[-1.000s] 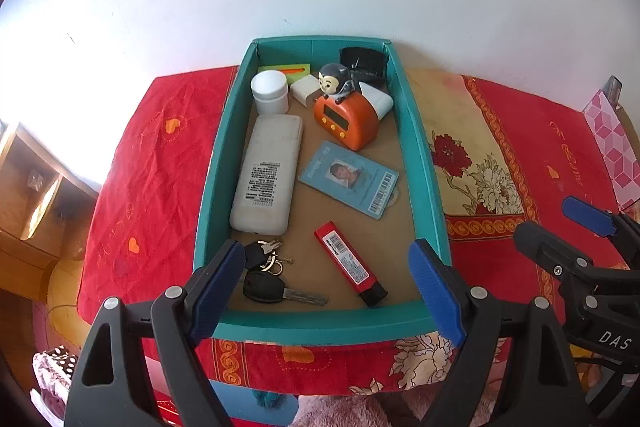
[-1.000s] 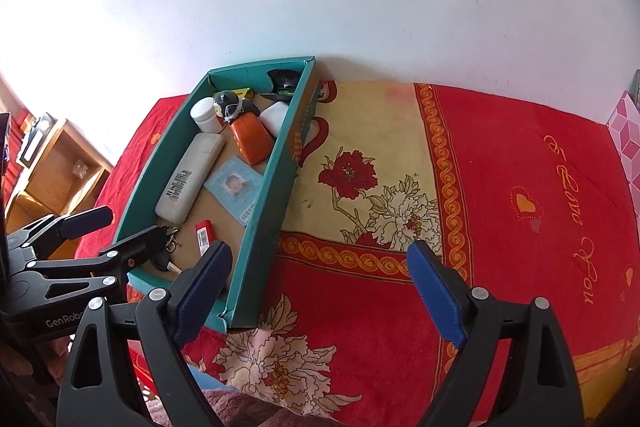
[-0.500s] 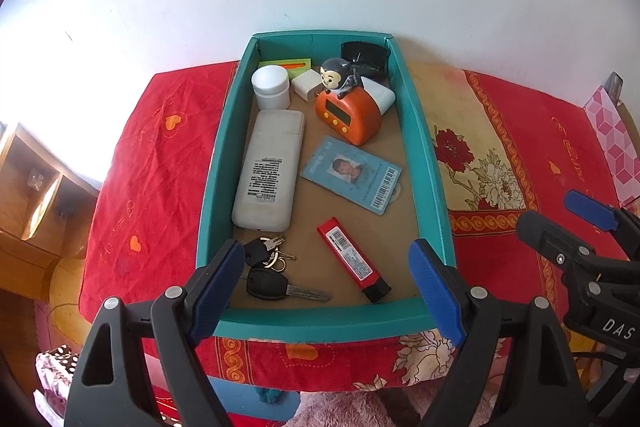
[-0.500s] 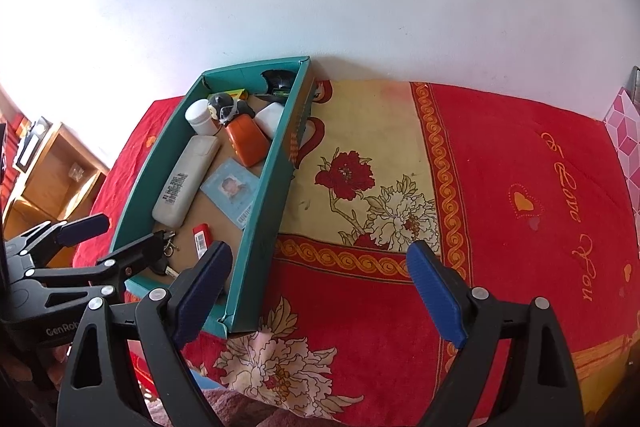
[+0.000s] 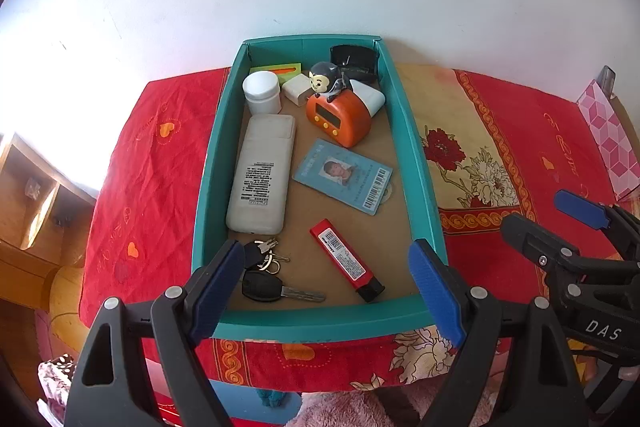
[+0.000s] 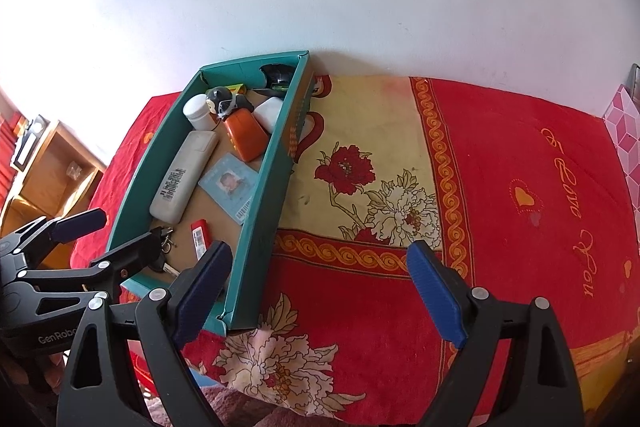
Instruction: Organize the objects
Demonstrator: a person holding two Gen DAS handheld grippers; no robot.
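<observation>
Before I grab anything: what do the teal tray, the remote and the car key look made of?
Teal tray: likely cardboard, matte, with folded corner seams and a brown paper-like floor. Remote: off-white hard plastic, smooth, printed label. Car key: glossy black plastic head, bare silvery metal blade.

Readable stuff is pretty thin here. "DAS" is printed in white on the black plastic body of the right gripper (image 5: 576, 227), seen from the left wrist. "GenRobo", cut off at the edge, sits on the black plastic left gripper (image 6: 100, 235). The red patterned tablecloth (image 6: 520, 155) has gold cursive reading "Love You".
</observation>
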